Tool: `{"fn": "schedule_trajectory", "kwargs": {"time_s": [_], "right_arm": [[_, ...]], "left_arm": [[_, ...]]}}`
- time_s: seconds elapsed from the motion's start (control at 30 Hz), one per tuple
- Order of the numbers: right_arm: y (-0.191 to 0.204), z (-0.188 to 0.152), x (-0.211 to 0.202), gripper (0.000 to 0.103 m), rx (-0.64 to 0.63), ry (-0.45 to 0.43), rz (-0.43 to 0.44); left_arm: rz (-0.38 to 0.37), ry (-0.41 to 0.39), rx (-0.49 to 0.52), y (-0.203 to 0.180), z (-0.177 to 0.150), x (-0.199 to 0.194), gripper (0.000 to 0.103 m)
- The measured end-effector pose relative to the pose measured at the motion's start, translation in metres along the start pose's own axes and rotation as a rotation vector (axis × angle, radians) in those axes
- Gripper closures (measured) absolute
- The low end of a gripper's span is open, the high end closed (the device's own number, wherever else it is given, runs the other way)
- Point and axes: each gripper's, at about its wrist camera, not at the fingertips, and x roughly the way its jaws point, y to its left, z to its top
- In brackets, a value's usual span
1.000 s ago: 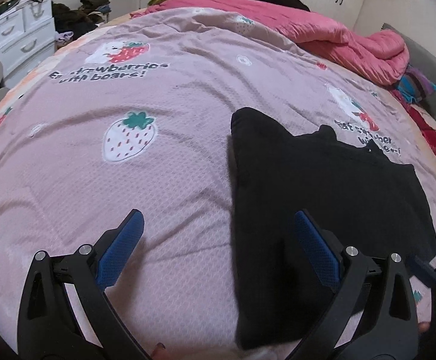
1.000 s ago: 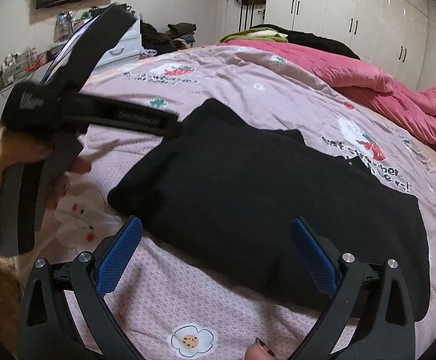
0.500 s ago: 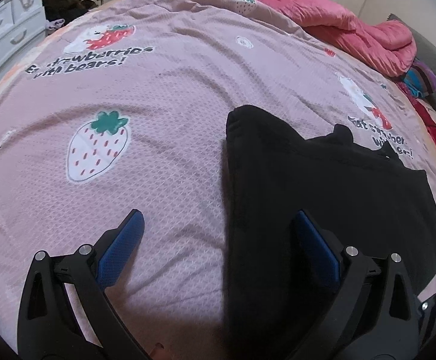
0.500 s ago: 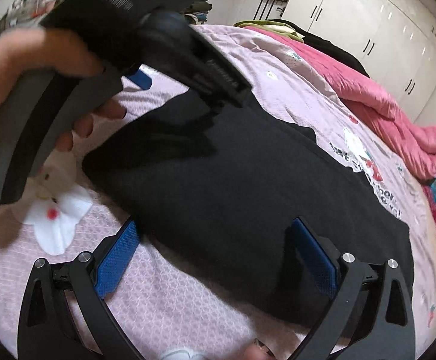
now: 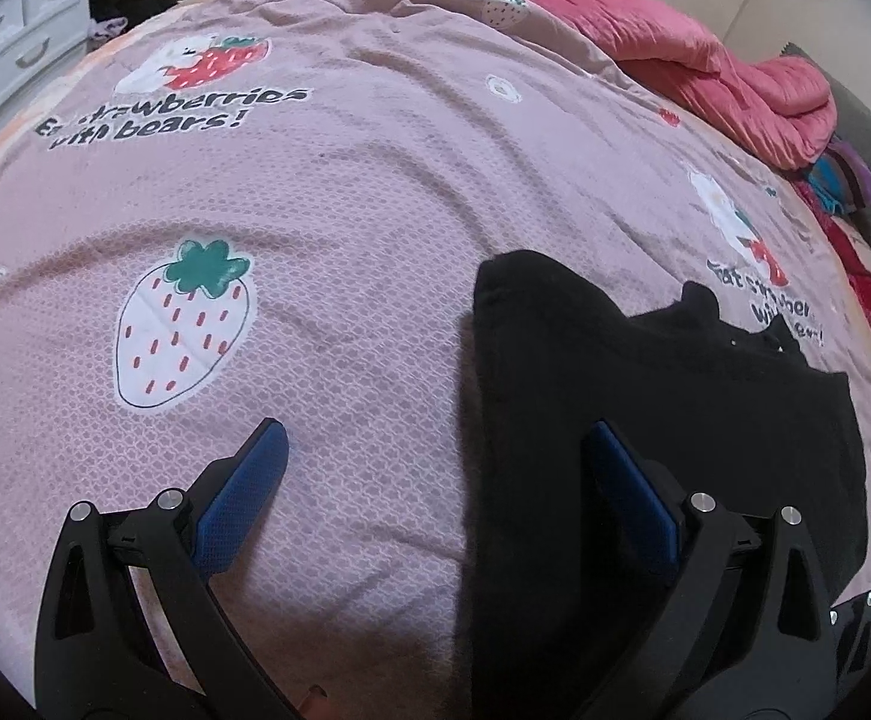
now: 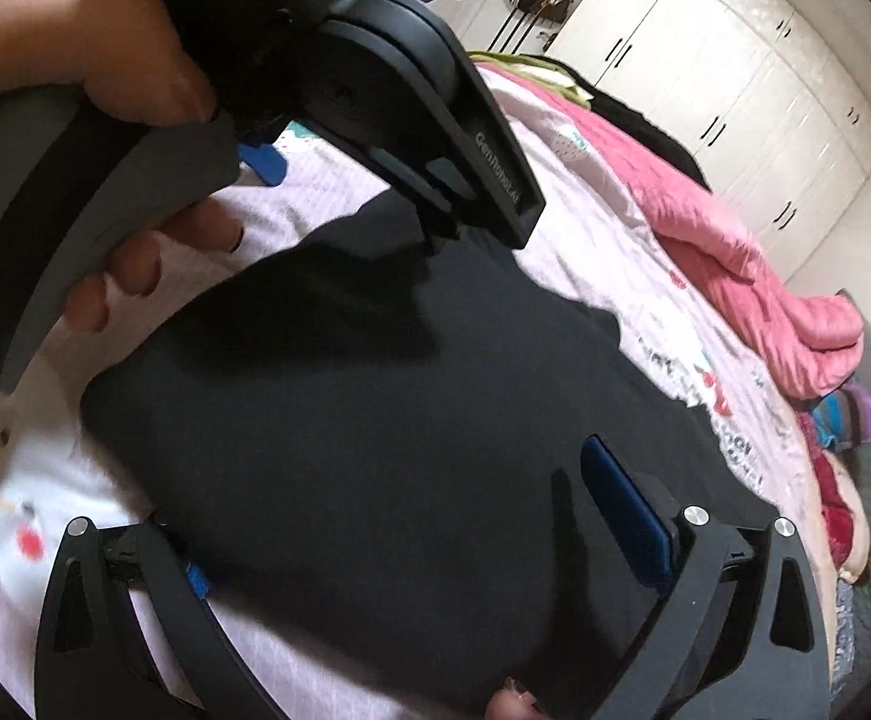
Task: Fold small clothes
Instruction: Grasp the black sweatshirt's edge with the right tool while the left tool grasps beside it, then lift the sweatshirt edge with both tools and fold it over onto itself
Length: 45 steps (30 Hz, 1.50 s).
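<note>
A black garment [image 5: 645,432] lies flat on a pink strawberry-print bedspread [image 5: 327,228]; it also fills the right wrist view [image 6: 375,420]. My left gripper [image 5: 435,492] is open, low over the garment's left edge, with its right finger over the cloth and its left finger over the bedspread. My right gripper [image 6: 423,516] is open, low at the garment's near edge. Its left finger is mostly hidden behind the cloth. The left gripper's body and the hand that holds it [image 6: 135,138] show at the upper left of the right wrist view.
A pink quilt [image 5: 735,78] is heaped at the far side of the bed. White drawers [image 5: 21,60] stand at the far left. White wardrobes [image 6: 735,90] line the wall. Colourful clothes [image 6: 849,414] lie at the right edge.
Both grippers have moved forward and down toward the garment. The right gripper's left finger now sits behind the cloth edge. The left gripper's body looms larger in the right wrist view.
</note>
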Motion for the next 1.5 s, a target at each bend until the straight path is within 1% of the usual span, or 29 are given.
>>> {"fn": "schedule_trajectory", "kwargs": {"time_s": [0.13,0.17,0.2,0.3,0.33,0.37,0.4,0.47,0.57,0.73,0.8,0.9,0.97,1.0,1.03,1.07,1.1,1.13,1.2,1.5], "right_arm": [[-0.008,0.001,-0.012,0.006,0.017,-0.085,-0.048],[-0.011,0.0,-0.015,0.008,0.02,-0.105,-0.056],[-0.014,-0.001,-0.019,0.017,0.021,-0.124,-0.055],[-0.019,-0.003,-0.027,0.038,0.024,-0.158,-0.038],[-0.021,-0.003,-0.03,0.042,0.026,-0.167,-0.042],[-0.022,-0.003,-0.033,0.053,0.032,-0.176,-0.039],[-0.025,-0.003,-0.037,0.066,0.043,-0.189,-0.032],[-0.028,-0.003,-0.043,0.083,0.065,-0.199,-0.019],[-0.04,-0.005,-0.044,0.086,0.13,-0.198,0.039],[-0.052,-0.012,-0.054,0.087,0.197,-0.215,0.072],[-0.052,-0.014,-0.06,0.087,0.212,-0.225,0.076],[-0.055,-0.019,-0.066,0.087,0.233,-0.247,0.078],[-0.057,-0.025,-0.073,0.087,0.246,-0.255,0.078],[-0.057,-0.028,-0.076,0.087,0.249,-0.258,0.077],[-0.058,-0.03,-0.079,0.087,0.252,-0.263,0.072],[-0.058,-0.033,-0.081,0.087,0.255,-0.268,0.067],[-0.06,-0.035,-0.083,0.087,0.256,-0.272,0.061],[-0.061,-0.038,-0.087,0.087,0.256,-0.28,0.048],[-0.066,-0.044,-0.09,0.088,0.27,-0.289,0.04],[-0.102,-0.066,-0.108,0.089,0.368,-0.314,0.021]], "left_arm": [[-0.026,0.004,-0.02,0.005,0.001,0.0,0.009],[-0.032,0.005,-0.027,0.005,0.002,0.0,0.009],[-0.039,0.006,-0.032,0.006,0.002,0.0,0.009],[-0.06,0.012,-0.051,0.006,0.004,0.0,0.009],[-0.073,0.013,-0.061,0.007,0.004,0.0,0.009],[-0.092,0.013,-0.076,0.007,0.006,0.0,0.009],[-0.104,0.014,-0.084,0.007,0.006,0.0,0.009],[-0.148,0.017,-0.106,0.006,0.008,-0.001,0.009],[-0.221,0.027,-0.129,0.001,0.008,-0.003,0.009],[-0.348,0.064,-0.179,-0.012,0.003,-0.002,0.009],[-0.376,0.063,-0.178,-0.019,0.002,-0.004,0.009],[-0.45,0.048,-0.191,-0.032,-0.001,-0.01,0.01],[-0.475,0.031,-0.185,-0.041,-0.002,-0.016,0.022],[-0.48,0.021,-0.172,-0.045,-0.002,-0.019,0.044],[-0.489,0.008,-0.151,-0.052,-0.002,-0.023,0.059],[-0.491,0.0,-0.133,-0.058,-0.003,-0.026,0.062],[-0.486,-0.012,-0.103,-0.067,-0.004,-0.031,0.072],[-0.484,-0.019,-0.084,-0.072,-0.004,-0.034,0.079],[-0.487,-0.032,-0.057,-0.082,-0.006,-0.039,0.082],[-0.524,-0.043,-0.022,-0.122,-0.008,-0.056,0.082]]}}
